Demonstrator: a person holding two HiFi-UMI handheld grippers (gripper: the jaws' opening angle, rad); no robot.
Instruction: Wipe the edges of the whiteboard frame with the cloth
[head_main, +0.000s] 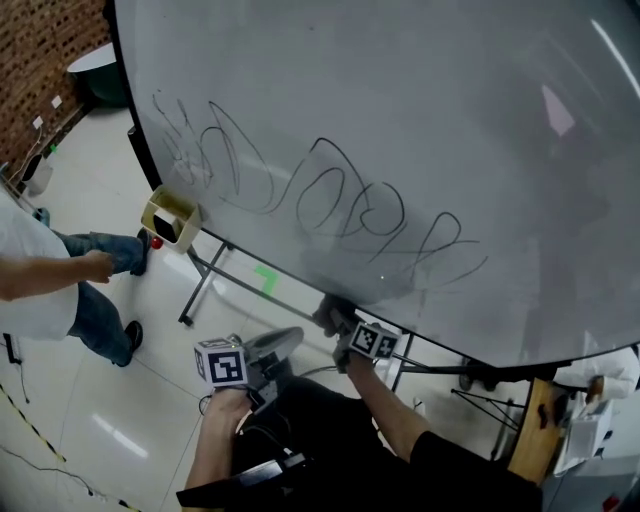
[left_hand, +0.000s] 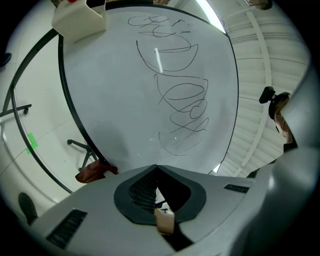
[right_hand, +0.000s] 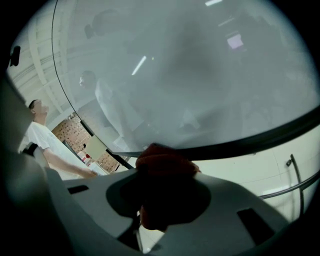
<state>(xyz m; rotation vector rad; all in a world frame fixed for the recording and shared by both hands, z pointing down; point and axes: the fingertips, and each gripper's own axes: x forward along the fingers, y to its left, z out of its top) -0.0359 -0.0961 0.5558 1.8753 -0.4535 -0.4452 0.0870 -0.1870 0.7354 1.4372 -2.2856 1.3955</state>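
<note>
The whiteboard (head_main: 400, 120) carries black scribbles and has a thin black frame (head_main: 260, 260) along its lower edge. My right gripper (head_main: 338, 322) is shut on a red-brown cloth (right_hand: 167, 159) and presses it against the bottom frame (right_hand: 235, 142). In the head view the cloth (head_main: 330, 312) is a dark wad at the frame. Just below and to the left, my left gripper (head_main: 288, 340) hangs away from the board, jaws shut with nothing between them. The left gripper view looks up the board (left_hand: 150, 85), and shows the cloth (left_hand: 92, 171) at the frame.
A beige box (head_main: 170, 215) hangs on the lower frame further left. A person (head_main: 40, 290) in a white shirt and jeans stands at the left. The stand's metal legs (head_main: 200, 285) run under the board. A wooden chair (head_main: 535, 430) is at the lower right.
</note>
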